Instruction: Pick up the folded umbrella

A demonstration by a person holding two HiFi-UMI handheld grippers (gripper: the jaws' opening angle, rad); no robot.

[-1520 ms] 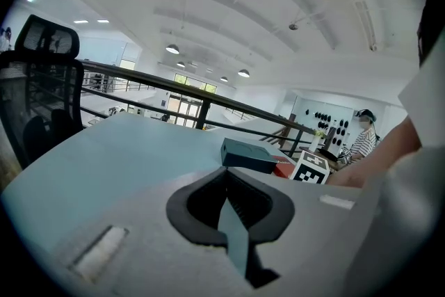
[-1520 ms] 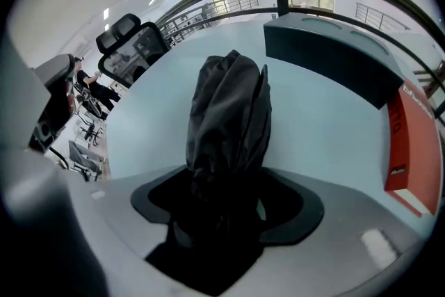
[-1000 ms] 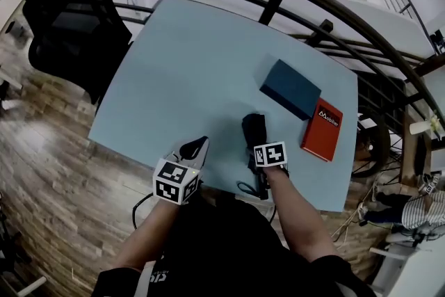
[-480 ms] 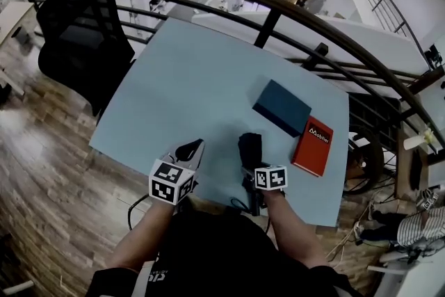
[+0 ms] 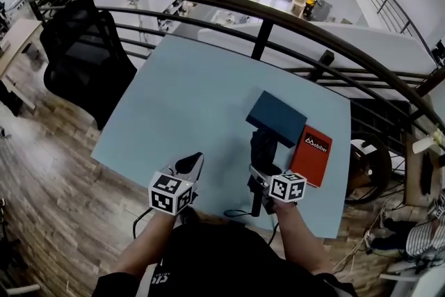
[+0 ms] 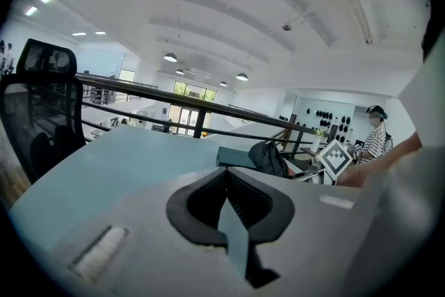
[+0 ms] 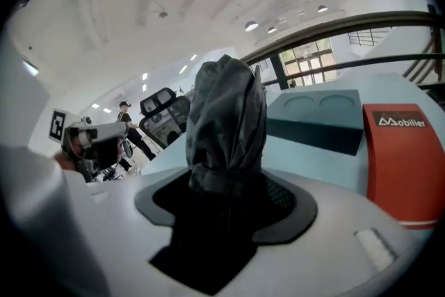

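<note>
- The right hand-held gripper (image 5: 264, 174) is clamping the umbrella (image 5: 265, 148) about its middle; the folded dark canopy is filling the space between the jaws.
- The umbrella is pointing away from the person, above the near part of the table (image 5: 181, 101), and appears to be hanging clear of it; in the head view its far end is overlapping the near edge of the blue box (image 5: 278, 118).
- The left hand-held gripper (image 5: 189, 165) is hovering beside it, jaws together at the tips and holding nothing.
- Step in hand, as judged: the lift. Doing it well is a matter of pressing evenly on the soft fabric, raising straight up, and steering the far end away from the blue box.
- A thin strap (image 5: 236, 213) is dangling at the near table edge; it could snag there.
- Containers: the blue box is lying closed, with two round recesses in its lid and its contents hidden. The red case (image 5: 314, 153) beside it is also lying shut; whether it is a book or a box cannot be told.
</note>
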